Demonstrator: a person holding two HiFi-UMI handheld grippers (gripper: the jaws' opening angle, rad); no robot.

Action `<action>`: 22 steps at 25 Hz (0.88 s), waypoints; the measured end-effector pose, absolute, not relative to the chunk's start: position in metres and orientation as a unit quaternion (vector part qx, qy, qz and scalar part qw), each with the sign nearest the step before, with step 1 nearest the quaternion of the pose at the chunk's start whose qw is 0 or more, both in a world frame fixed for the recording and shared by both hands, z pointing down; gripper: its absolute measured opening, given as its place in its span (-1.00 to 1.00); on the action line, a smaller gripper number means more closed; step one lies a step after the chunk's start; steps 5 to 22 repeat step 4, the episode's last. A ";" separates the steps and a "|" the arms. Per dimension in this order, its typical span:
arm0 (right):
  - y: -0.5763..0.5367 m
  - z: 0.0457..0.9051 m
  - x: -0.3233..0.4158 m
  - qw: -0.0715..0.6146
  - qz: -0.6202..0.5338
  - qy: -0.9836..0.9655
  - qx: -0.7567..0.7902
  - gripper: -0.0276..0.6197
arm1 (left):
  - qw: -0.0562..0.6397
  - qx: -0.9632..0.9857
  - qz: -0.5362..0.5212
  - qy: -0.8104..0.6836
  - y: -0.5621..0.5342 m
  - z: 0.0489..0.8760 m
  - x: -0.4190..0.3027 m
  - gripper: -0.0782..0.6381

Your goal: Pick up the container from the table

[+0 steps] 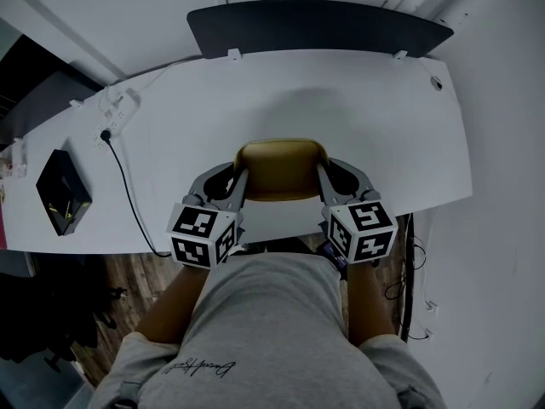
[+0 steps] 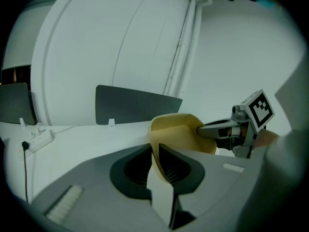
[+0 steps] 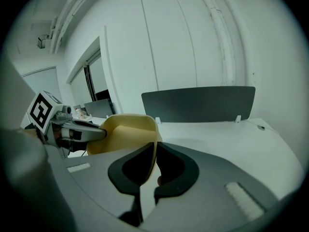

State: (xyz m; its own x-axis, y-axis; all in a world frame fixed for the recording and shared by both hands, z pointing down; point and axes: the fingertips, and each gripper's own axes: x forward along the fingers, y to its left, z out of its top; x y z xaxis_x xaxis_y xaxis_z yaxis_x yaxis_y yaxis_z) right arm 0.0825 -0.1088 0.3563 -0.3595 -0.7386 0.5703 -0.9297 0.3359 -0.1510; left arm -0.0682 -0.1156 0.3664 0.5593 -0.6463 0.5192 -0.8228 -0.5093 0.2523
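Although contact with the smooth white table (image 1: 358, 118) cannot be confirmed, the container (image 1: 281, 164) is seen over the middle of its near edge, held between both hands, neither nearer. A mustard-yellow, thin-walled tub with rounded corners is shown. Its left wall is pinched by the left gripper (image 1: 238, 175) jaws, its right wall by the right gripper (image 1: 325, 175) jaws; an even lift is judged next.

The container (image 1: 281, 164) is tan, the table (image 1: 358, 118) white, the panel (image 1: 315, 25) dark grey
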 end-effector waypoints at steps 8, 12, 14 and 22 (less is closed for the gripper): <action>-0.109 0.356 0.081 0.203 0.233 -0.792 0.526 -0.81 | 0.243 0.848 0.182 -0.434 -0.116 0.366 -0.070 -0.65; -0.109 0.356 0.081 0.203 0.233 -0.792 0.526 -0.81 | 0.243 0.848 0.182 -0.434 -0.116 0.366 -0.070 -0.65; -0.109 0.356 0.081 0.203 0.233 -0.792 0.526 -0.81 | 0.243 0.848 0.182 -0.434 -0.116 0.366 -0.070 -0.65; -0.109 0.356 0.081 0.203 0.233 -0.792 0.526 -0.81 | 0.243 0.848 0.182 -0.434 -0.116 0.366 -0.070 -0.65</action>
